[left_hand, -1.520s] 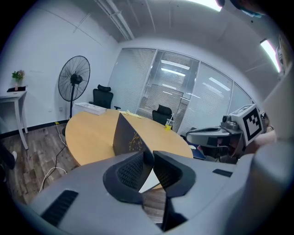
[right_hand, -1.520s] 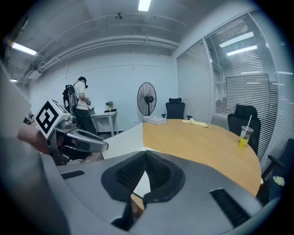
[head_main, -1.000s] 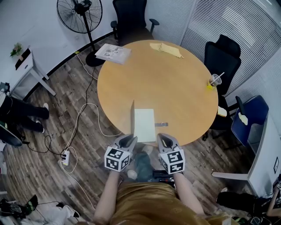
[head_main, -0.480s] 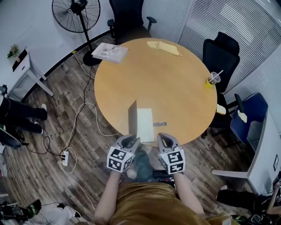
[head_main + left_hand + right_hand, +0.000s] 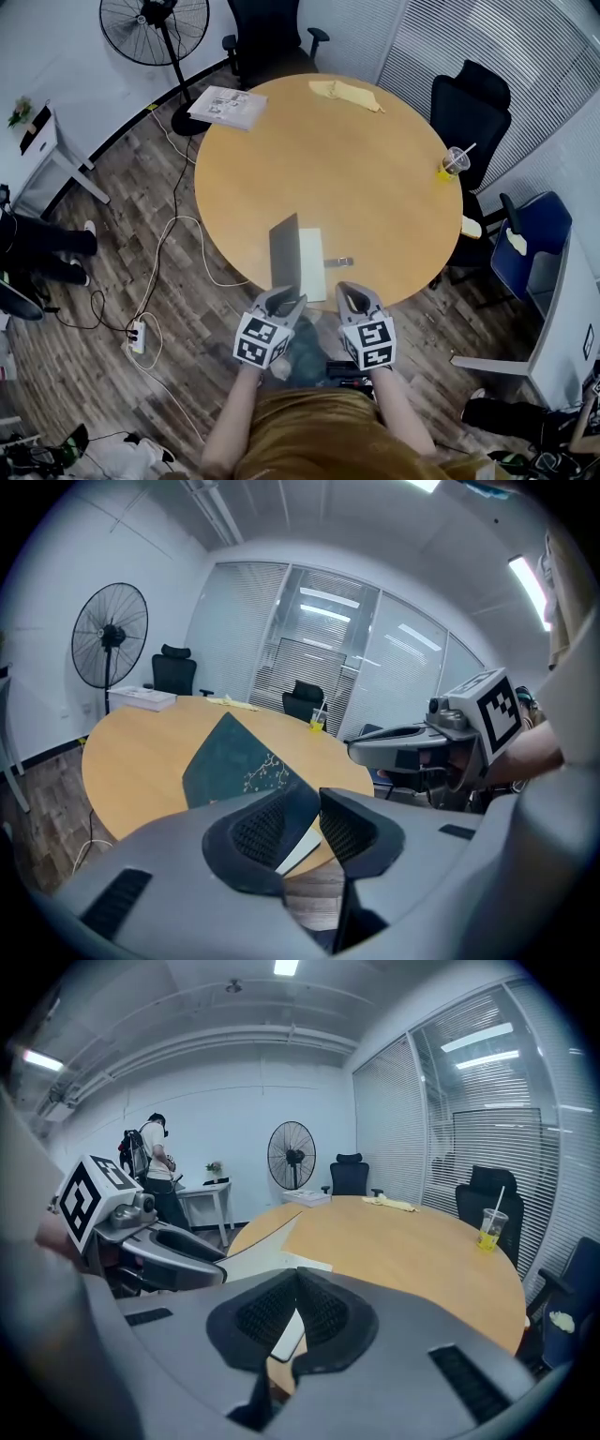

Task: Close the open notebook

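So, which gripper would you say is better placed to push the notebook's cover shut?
Left, likely: the tilted cover stands just before the left gripper, jaws opening; the right gripper is shut, off beside it.

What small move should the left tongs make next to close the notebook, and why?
Probably nudge the dark cover down onto the white page. The cover stands tilted, not yet flat, and the left tongs are opening around its near corner, so it may not fall shut alone.

Dark teal notebook cover [image 5: 230, 761] with pale floral sprig; tan table [image 5: 356, 169]
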{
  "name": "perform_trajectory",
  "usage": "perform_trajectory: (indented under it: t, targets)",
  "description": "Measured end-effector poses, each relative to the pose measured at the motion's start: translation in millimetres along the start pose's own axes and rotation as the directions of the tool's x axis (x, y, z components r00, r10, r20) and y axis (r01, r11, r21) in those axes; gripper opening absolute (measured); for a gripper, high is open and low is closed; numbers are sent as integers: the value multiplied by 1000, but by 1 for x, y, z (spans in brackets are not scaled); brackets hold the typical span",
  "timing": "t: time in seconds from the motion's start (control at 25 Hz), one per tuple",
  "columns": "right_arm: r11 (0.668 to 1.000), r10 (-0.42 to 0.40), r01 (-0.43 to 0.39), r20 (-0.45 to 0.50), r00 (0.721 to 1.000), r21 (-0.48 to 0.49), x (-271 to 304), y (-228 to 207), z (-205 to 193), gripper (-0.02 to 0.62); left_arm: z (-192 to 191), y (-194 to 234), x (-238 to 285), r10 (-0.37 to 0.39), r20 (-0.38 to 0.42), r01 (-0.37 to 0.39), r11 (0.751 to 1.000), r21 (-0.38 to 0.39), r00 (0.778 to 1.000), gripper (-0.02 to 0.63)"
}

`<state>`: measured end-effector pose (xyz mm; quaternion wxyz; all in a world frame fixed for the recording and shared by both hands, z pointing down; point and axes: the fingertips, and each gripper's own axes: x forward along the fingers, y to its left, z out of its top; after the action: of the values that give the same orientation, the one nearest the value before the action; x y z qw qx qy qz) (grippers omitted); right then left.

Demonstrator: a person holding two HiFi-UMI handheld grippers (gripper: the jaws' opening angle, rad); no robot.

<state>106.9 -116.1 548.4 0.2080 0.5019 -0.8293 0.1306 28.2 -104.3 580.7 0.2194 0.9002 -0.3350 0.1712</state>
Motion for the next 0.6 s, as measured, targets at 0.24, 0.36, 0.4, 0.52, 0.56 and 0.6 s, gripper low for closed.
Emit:
perform_trajectory:
  t: [0.24,0.36,0.4,0.52,0.56,0.6]
  targets:
    - [1000,-13,14,-10,1000,15,4,-9,-5,12,-3,-7,11,-23,-21,24,999,32,1000,137]
    - [1000,-17,17,-13,1000,24,6,-13,-6,12,-3,-10,15,-26,-33,27,999,39,999,140]
    - [1000,-18,18,-14,1000,26,6,-14,-6,12,-3,-10,17,-26,-38,27,999,42,999,140]
    - [999,-21,22,-23,1000,32,8,-17,-9,12,-6,-12,21,-31,-50,33,998,51,998,141]
    - [999,-22,23,-26,999,33,9,-18,-10,12,-6,-12,22,-33,-54,36,998,52,998,143]
    - [999,-22,23,-29,999,34,10,-19,-12,12,-7,-12,24,-36,-55,39,998,54,998,143]
